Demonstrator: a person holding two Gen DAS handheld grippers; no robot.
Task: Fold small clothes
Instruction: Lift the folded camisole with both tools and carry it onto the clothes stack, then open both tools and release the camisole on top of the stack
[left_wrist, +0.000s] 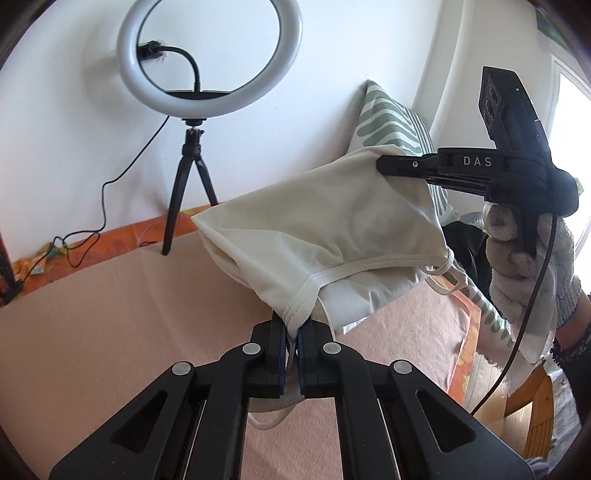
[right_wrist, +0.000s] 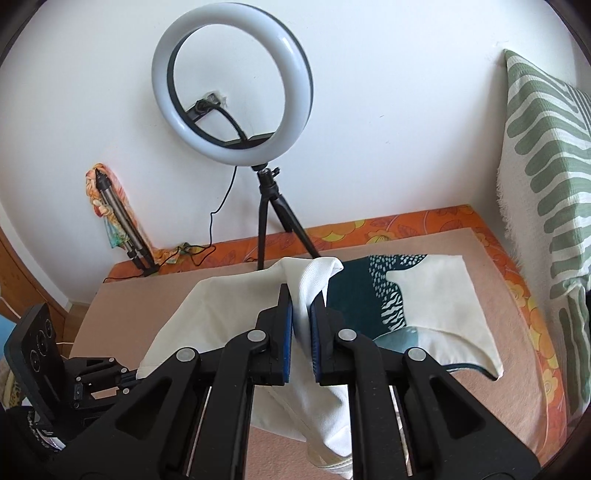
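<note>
Left gripper (left_wrist: 291, 334) pinches the ribbed hem of the cream garment (left_wrist: 332, 236), right gripper (right_wrist: 302, 308) clamps another fold of it, both angled downward, the garment hanging stretched between them above the pink blanket (left_wrist: 110, 314), in front of the ring light (left_wrist: 208, 55), gloved hand (left_wrist: 532, 266) gripping the right handle.
</note>
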